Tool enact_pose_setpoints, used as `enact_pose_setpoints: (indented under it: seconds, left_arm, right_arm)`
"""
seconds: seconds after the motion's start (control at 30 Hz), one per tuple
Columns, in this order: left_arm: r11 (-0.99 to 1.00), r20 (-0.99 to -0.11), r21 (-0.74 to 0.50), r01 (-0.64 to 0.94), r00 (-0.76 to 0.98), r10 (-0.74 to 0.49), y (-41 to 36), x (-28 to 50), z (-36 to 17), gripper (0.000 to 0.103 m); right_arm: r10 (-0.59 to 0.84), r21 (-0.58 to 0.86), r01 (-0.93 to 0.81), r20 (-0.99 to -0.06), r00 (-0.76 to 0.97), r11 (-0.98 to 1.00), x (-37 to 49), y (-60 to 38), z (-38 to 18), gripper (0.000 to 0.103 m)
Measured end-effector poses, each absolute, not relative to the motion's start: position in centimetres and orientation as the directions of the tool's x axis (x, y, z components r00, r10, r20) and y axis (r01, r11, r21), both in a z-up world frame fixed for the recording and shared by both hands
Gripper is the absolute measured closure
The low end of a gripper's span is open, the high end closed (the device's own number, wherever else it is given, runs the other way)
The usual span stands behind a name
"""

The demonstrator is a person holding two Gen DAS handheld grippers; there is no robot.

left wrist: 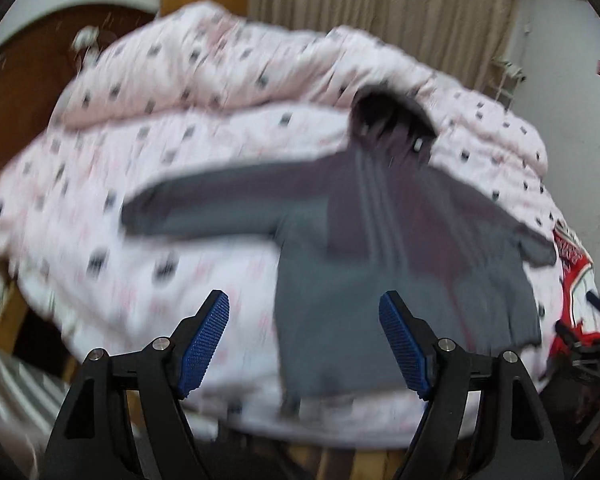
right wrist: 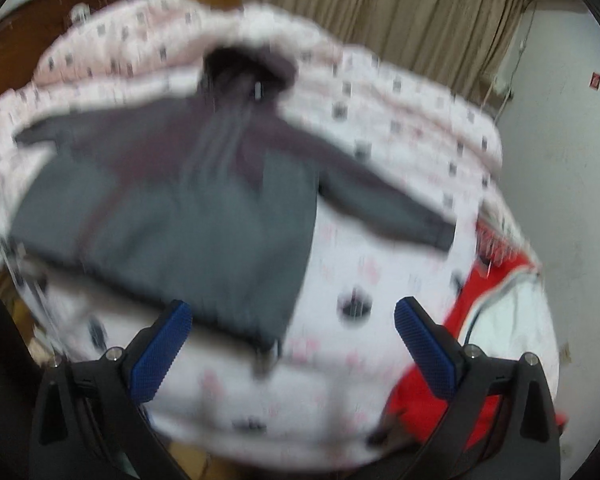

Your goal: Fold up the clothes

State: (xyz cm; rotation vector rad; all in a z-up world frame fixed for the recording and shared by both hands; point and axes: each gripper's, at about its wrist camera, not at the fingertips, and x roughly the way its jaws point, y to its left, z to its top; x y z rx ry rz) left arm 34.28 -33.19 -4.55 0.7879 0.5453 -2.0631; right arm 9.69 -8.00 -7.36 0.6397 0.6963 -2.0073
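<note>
A grey hoodie [left wrist: 380, 248] lies spread ahead of both jaws. The left gripper [left wrist: 304, 344] and right gripper [right wrist: 292, 352] gape wide, holding nothing.

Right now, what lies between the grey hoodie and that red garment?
In the right wrist view, only a strip of the pink patterned quilt separates the grey hoodie from the red garment.

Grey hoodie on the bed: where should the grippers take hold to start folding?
Probably the sleeve cuffs. The grey hoodie lies flat, sleeves spread. The open left gripper could take the left cuff from outside, the open right gripper the other.
</note>
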Motion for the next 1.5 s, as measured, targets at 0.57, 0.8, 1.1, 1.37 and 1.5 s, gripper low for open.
enact_pose_setpoints:
  seconds: [0.57,0.8,1.1,1.37,1.5]
  left_arm:
    - [-0.617,-0.595,-0.075,0.784,-0.531,-0.603,-56.2,12.2,-9.0,0.029]
    - [-0.660,-0.535,-0.056,0.749,-0.581,-0.614,-59.7,8.7,-11.4,0.029]
    - [-0.661,-0.538,-0.029,0.750,-0.569,-0.622,-62.1,5.2,-13.1,0.029]
    - [-0.490,-0.495,0.142,0.860,-0.367,-0.787,-62.7,5.4,-13.9,0.023]
    - [-0.383,-0.410,0.274,0.882,-0.253,-0.876,-61.7,5.8,-13.5,0.021]
  right_arm:
    - [-0.720,-0.120,0.865,-0.505,-0.476,-0.487,-2.8,-38.2,-5.1,0.000]
    - [-0.718,-0.032,0.859,-0.534,-0.447,-0.511,-8.0,-46.1,-9.1,0.000]
    - [-0.685,-0.002,0.815,-0.540,-0.489,-0.580,-10.8,-49.7,-12.5,0.000]
    - [-0.567,0.026,0.679,-0.574,-0.591,-0.734,-13.9,-49.9,-13.6,0.000]
    - [-0.495,-0.033,0.607,-0.544,-0.678,-0.794,-14.4,-49.0,-13.2,0.000]
